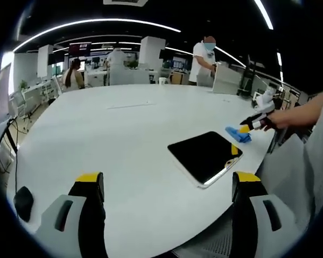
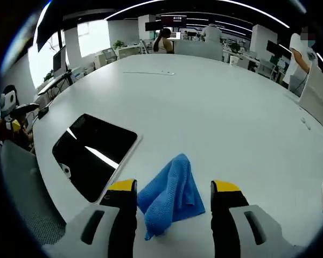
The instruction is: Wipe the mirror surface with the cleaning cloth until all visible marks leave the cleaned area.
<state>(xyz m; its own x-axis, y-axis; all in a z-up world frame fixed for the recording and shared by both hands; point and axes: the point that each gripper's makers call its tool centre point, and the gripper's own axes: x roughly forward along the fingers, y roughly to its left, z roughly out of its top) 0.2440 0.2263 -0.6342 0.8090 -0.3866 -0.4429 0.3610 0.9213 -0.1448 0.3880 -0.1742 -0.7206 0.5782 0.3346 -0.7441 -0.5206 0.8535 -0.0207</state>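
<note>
The mirror (image 1: 207, 156) is a dark, shiny rectangle with a pale rim, lying flat near the edge of the white table (image 1: 124, 134). A crumpled blue cloth (image 1: 238, 134) rests just past its far corner. My left gripper (image 1: 168, 183) is open over bare table, short of the mirror. My right gripper (image 1: 252, 125) comes in from the right in a hand, its tips at the cloth. In the right gripper view the cloth (image 2: 169, 196) lies between the spread jaws of the right gripper (image 2: 173, 188), which is open. The mirror (image 2: 94, 153) lies to its left, and the left gripper (image 2: 11, 115) shows at the far left.
A thin pale strip (image 1: 132, 105) lies far out on the table. A small black object (image 1: 23, 201) sits by the table's left edge. A mesh chair seat (image 2: 27, 215) stands close to the table edge. Several people (image 1: 204, 59) are at desks beyond.
</note>
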